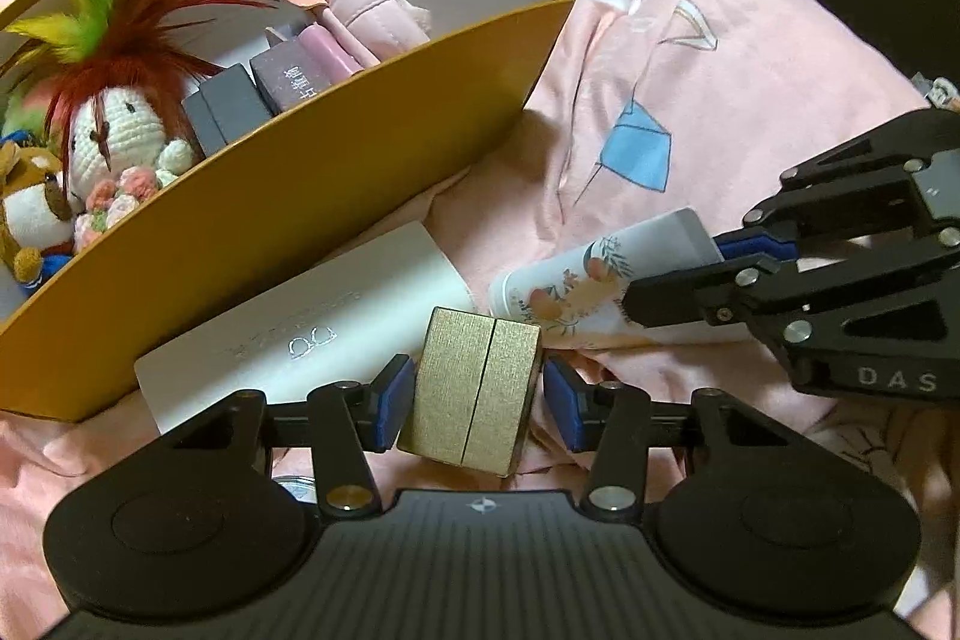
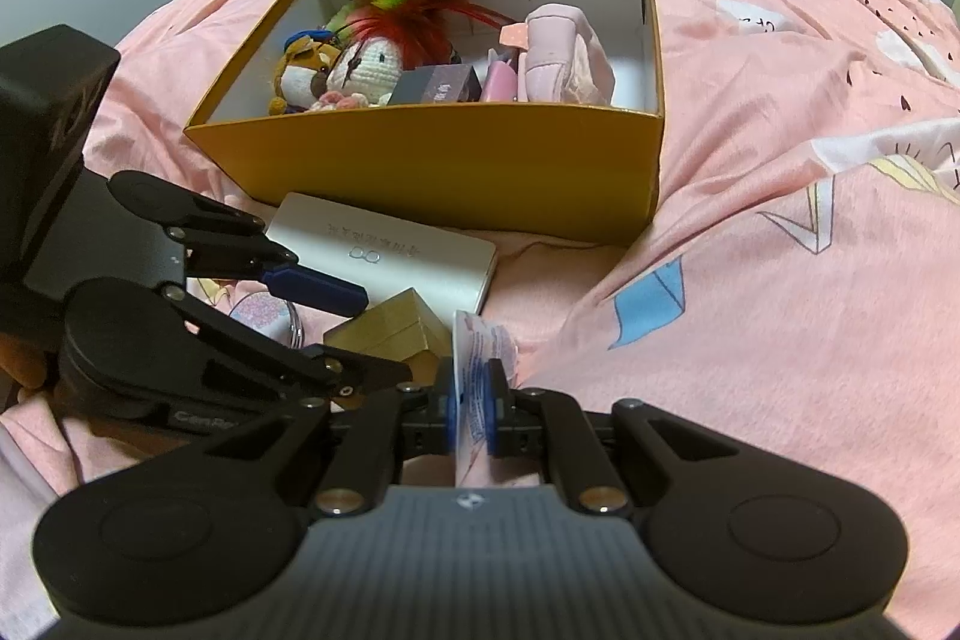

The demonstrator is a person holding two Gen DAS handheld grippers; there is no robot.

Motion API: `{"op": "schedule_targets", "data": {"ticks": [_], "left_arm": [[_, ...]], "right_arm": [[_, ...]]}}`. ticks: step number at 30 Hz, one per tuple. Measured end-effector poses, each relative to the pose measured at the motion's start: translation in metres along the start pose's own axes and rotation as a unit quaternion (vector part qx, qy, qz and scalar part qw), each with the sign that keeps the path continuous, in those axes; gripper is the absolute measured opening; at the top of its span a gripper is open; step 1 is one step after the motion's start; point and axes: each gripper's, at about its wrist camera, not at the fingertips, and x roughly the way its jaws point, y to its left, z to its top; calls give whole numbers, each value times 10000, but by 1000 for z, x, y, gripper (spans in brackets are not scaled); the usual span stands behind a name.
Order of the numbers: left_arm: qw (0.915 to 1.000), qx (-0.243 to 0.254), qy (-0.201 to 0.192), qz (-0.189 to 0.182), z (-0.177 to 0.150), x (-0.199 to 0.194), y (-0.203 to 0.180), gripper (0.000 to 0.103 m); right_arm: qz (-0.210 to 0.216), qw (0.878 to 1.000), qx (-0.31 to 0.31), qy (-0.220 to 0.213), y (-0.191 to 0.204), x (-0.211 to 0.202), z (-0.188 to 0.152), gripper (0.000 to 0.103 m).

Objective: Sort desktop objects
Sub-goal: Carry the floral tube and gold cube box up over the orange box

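The gold box lies on the bed, in front of the yellow bin and touching the near corner of the flat white case that rests against the bin's front wall. The left claw straddles the gold box with its blue pads on either side; a thin gap shows at each pad, so the jaws stand partly open and do not press on it. Just right of the gold box lies a white tube with a peach and leaf print. The right claw is closed tight on the tube's flat crimped end, the pads pinching it from both sides. Inside the bin sit a crochet doll with red feather hair, a small plush bear at the doll's side, a dark box, a purple box and a pink pouch toward the bin's far corner. The pink bedsheet with printed shapes spreads around the bin. Close to the gold box, under the left claw's arm, a small round clear thing shows; what it is cannot be told.
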Motion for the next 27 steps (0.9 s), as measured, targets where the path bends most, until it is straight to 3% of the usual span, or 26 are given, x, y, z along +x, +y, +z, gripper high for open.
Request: {"op": "schedule_targets", "data": {"ticks": [4, 8, 14, 22, 27], "left_arm": [[9999, -89, 61, 41, 0, 3, 3, 55], [9987, -494, 113, 32, 0, 6, 16, 58], [9988, -417, 266, 73, 0, 15, 13, 64], [9986, -517, 58, 84, -2, 4, 12, 58], [9962, -846, -201, 33, -2, -14, 20, 53]], "right_arm": [[9, 10000, 34, 5, 0, 1, 0, 9], [20, 10000, 54, 11, -1, 2, 0, 9], [23, 10000, 50, 17, -1, 2, 0, 9], [41, 9999, 102, -3, 0, 2, 0, 9], [67, 9995, 272, -129, -6, -3, 1, 8]]}}
